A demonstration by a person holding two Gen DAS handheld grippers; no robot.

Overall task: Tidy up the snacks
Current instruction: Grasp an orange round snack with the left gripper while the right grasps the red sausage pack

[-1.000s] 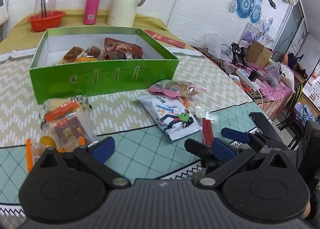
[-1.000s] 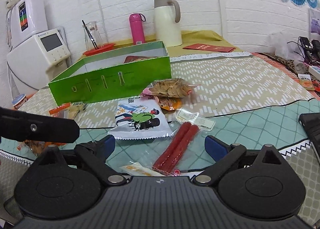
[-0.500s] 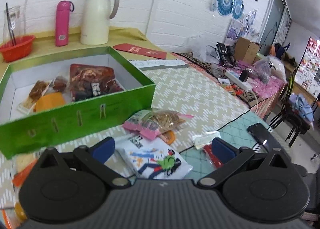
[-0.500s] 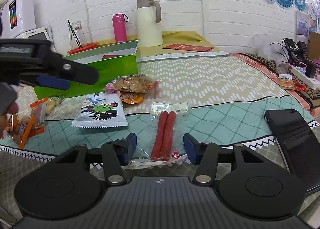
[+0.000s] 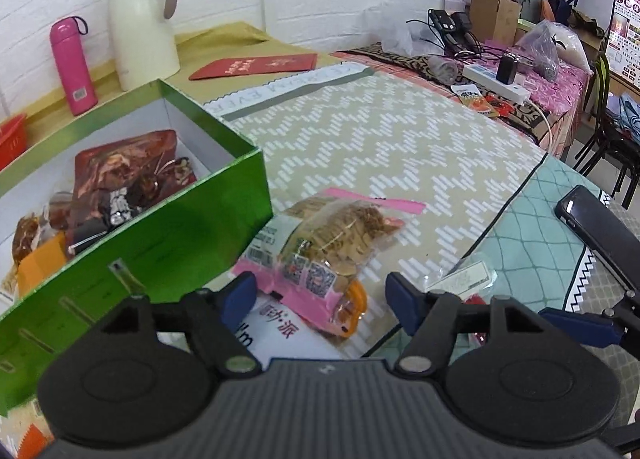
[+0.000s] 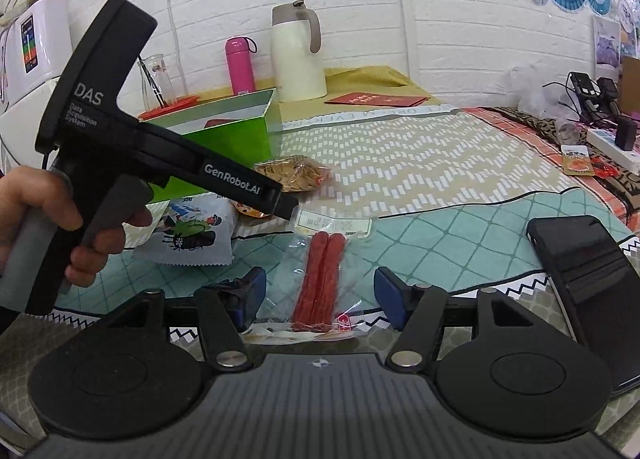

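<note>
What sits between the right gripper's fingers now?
In the right wrist view, the red sausage twin-pack lies on the teal tablecloth between the right gripper's open fingers, untouched by either.

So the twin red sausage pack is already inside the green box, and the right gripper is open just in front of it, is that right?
Not quite. The right wrist view shows the red sausage pack lying on the teal tablecloth, outside the green box. The rest holds: the right gripper is open, with the pack's near end between its fingers.
</note>
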